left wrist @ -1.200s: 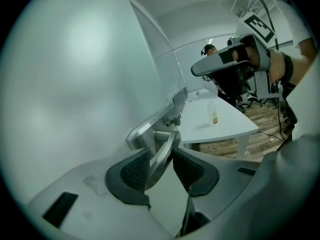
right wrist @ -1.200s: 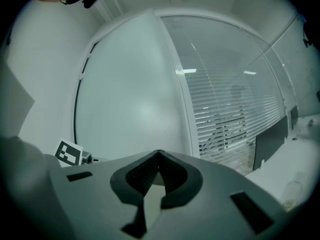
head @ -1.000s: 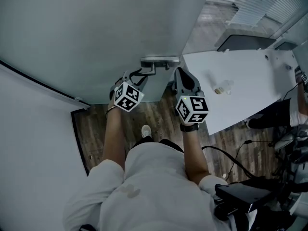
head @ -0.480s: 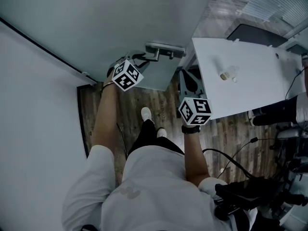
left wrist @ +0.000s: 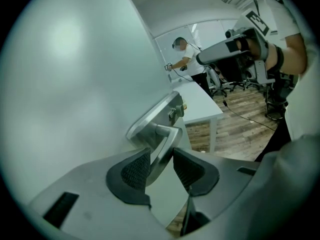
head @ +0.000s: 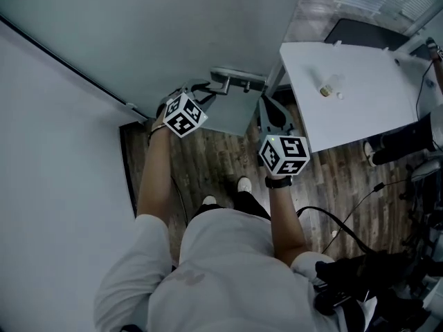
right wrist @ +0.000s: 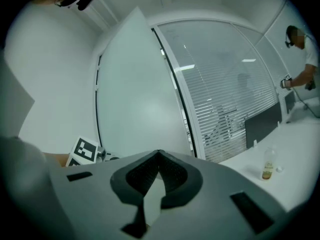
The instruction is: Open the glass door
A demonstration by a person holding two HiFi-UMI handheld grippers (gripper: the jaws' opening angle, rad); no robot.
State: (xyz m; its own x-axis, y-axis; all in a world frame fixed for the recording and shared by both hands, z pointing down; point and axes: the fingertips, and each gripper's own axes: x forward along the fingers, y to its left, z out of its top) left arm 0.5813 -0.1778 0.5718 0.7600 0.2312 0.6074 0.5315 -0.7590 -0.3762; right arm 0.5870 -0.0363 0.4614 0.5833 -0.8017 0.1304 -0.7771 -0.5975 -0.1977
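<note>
The frosted glass door (head: 173,33) fills the upper part of the head view. Its metal lever handle (head: 239,79) sits near the door's free edge. My left gripper (head: 201,90) is shut on that handle (left wrist: 165,141), with both ribbed pads against the lever. In the left gripper view the gripper (left wrist: 161,159) looks along the door face (left wrist: 75,84). My right gripper (head: 267,108) hovers just right of the door's edge, apart from the handle. Its tips meet with nothing between them (right wrist: 159,156), and it faces the door panel (right wrist: 135,99).
A white table (head: 360,109) stands close on the right with a small bottle (head: 325,87) on it. A white wall (head: 55,185) lies to the left. A cable (head: 339,220) runs over the wood floor to dark equipment (head: 367,282). Another person (left wrist: 186,59) stands by the table. A blind-covered glass wall (right wrist: 225,104) lies ahead.
The door has swung with its handle held in the left gripper. Both grippers moved along with it, the right one dropping back from the handle. The person's feet stepped.
</note>
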